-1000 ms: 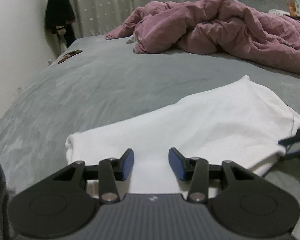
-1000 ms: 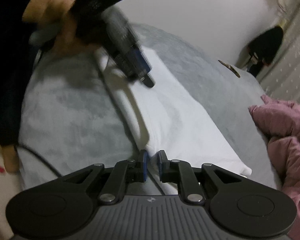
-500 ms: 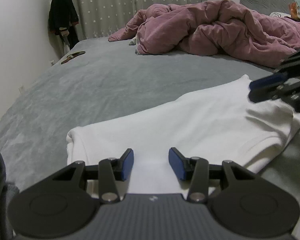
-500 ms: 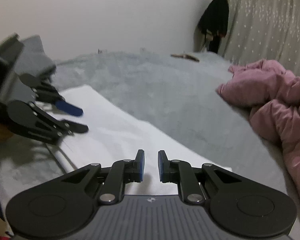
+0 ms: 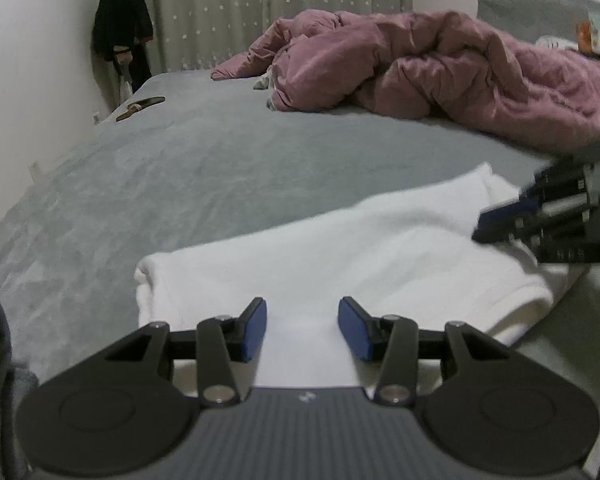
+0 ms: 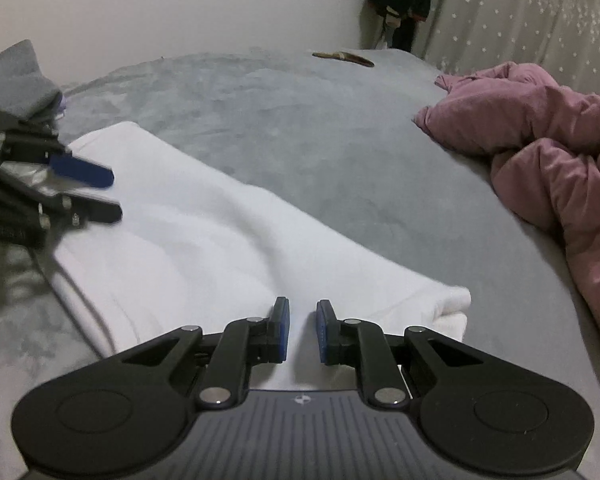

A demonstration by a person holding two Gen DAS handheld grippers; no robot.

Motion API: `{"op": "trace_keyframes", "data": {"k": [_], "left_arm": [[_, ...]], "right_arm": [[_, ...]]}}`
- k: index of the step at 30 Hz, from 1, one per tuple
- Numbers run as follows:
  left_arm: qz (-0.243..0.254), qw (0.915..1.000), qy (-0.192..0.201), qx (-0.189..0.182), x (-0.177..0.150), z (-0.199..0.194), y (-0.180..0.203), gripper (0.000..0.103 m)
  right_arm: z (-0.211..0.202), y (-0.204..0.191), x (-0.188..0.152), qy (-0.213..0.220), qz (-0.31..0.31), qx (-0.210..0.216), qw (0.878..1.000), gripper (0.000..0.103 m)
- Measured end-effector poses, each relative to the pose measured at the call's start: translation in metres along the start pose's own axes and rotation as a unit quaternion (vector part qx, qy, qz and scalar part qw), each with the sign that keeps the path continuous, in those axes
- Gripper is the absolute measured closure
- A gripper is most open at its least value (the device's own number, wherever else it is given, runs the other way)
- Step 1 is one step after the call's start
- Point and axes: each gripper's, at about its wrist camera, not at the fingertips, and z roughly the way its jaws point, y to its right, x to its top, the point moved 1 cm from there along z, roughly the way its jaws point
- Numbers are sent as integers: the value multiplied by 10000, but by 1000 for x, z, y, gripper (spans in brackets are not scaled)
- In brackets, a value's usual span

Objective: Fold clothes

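A folded white garment (image 5: 340, 248) lies across the grey bed cover (image 5: 204, 176), filling the lower centre of both wrist views; your left gripper (image 5: 302, 328) sits over its near edge at the bottom of the left view, jaws spread wide with nothing between them; your right gripper (image 6: 299, 330) hangs over the garment's other end at the bottom of the right view, jaws a narrow gap apart and empty, white cloth showing through the gap. A pink duvet (image 5: 440, 72) is heaped at upper right; a dark garment (image 5: 122, 32) hangs by the star-print curtain (image 5: 268, 8) at upper left. Compared with half a second ago, your right gripper has dropped lower at the left view's right edge, now close over the cloth; your left gripper has hardly shifted.
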Motion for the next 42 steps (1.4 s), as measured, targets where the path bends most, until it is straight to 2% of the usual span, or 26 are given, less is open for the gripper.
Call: {"op": "trace_keyframes", "data": {"k": [3,6,11,15,20,28,31,35,42], "left_arm": [[-43,9998,176,18,11,-1,-4,62],[-298,9991,276,-110,27,4,-9,62],[-552,9983,140,-153,40,31,-9,62],[-436,9990,-62,34,37,48,1,61],[-231,9995,-131,173,28,51,9,61],[-258,9993,-161,204,27,52,11,61],[-271,9993,-153,191,27,52,10,61],[-300,9993,-165,160,26,53,8,60],[-414,9991,-41,7,30,45,1,61]], "right_arm": [[0,-2,0,-75,-91,-53,9999,88],[1,-3,0,-144,-148,-81,9998,88],[3,-5,0,-175,-196,-93,9996,88],[4,-5,2,-194,-185,-91,9996,88],[2,0,5,-208,-42,46,9998,88],[9,2,42,687,440,85,9966,88],[24,-2,54,759,632,206,9949,88],[50,-13,48,253,660,297,9971,88],[48,-18,38,322,797,196,9961,87]]}}
